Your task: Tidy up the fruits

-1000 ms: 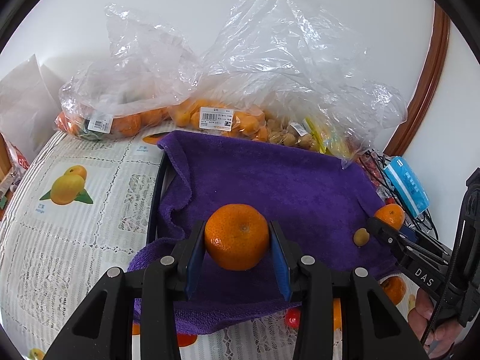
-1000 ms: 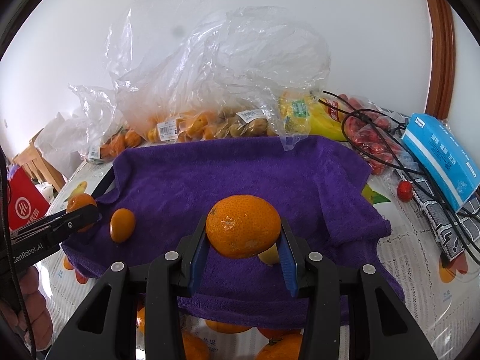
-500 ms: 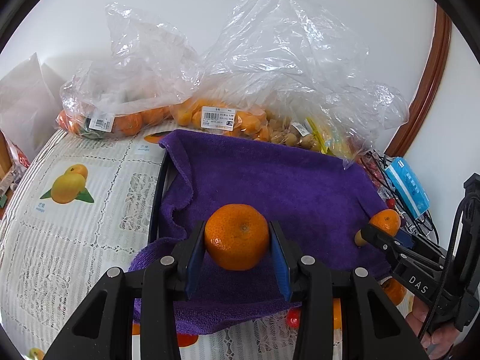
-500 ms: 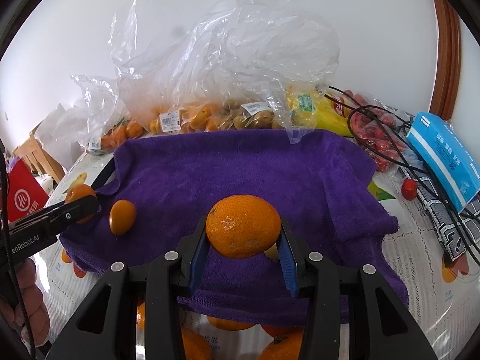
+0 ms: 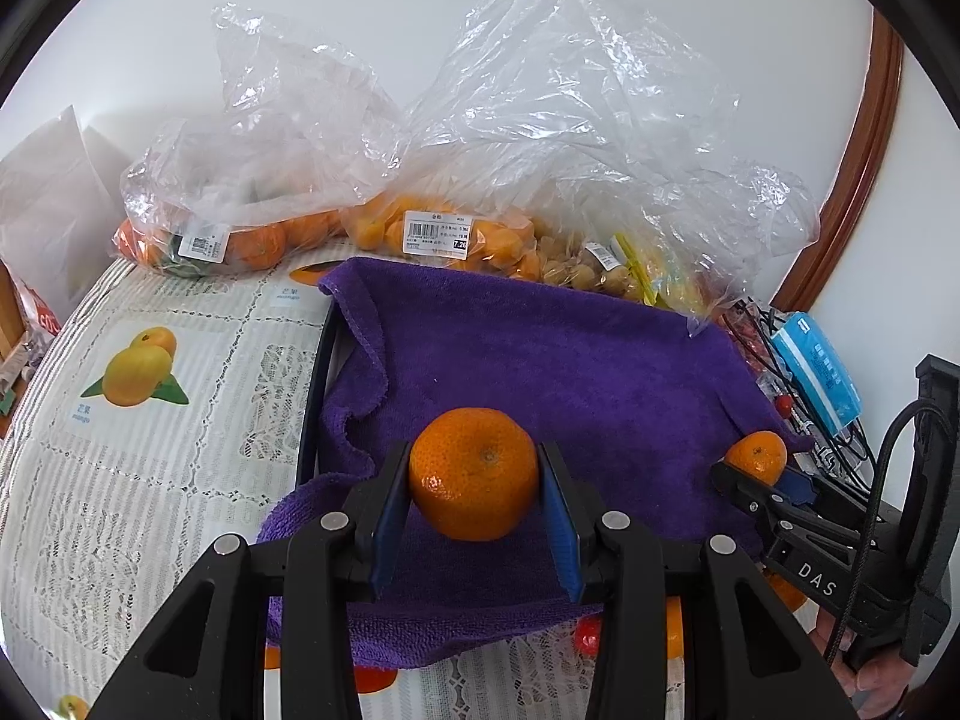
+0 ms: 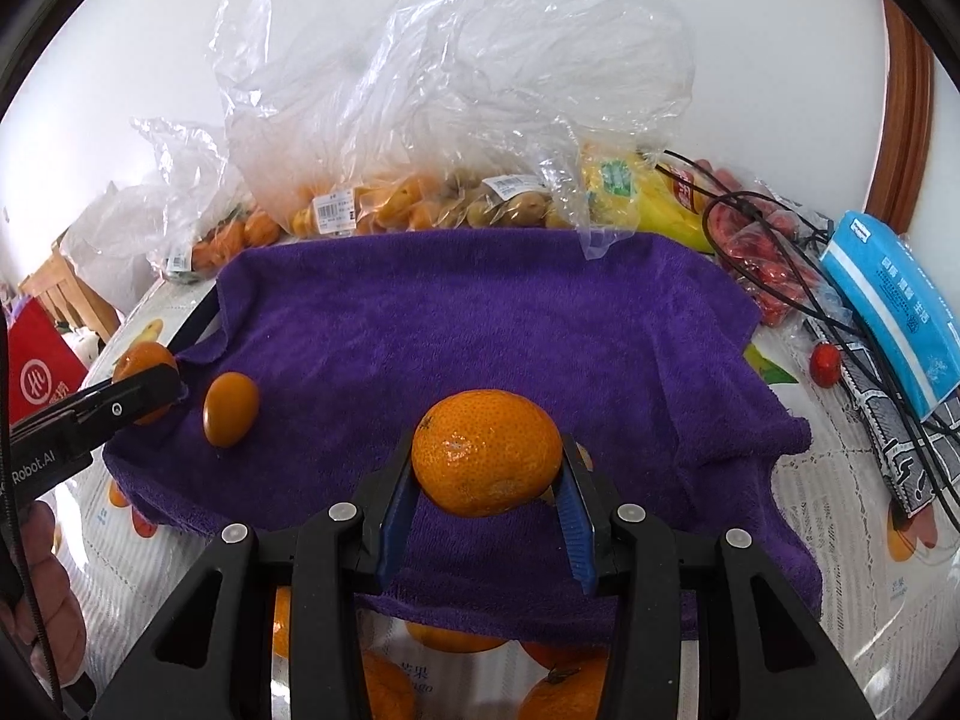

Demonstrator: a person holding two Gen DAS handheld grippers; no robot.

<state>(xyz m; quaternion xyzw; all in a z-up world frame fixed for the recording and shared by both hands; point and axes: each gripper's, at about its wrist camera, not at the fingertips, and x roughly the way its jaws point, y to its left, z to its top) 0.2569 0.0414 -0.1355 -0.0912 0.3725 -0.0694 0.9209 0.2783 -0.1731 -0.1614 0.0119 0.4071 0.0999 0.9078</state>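
black left claw angled down, clamped on tangerine, right claw likewise gripping mandarin

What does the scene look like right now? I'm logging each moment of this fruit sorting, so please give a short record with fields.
left tool: shut on a mandarin, above the purple towel
right tool: shut on a second mandarin, above the same towel
loose on towel: one small orange fruit, near the left tool
behind towel: clear bags of fruit
right of towel: blue pack, black cables
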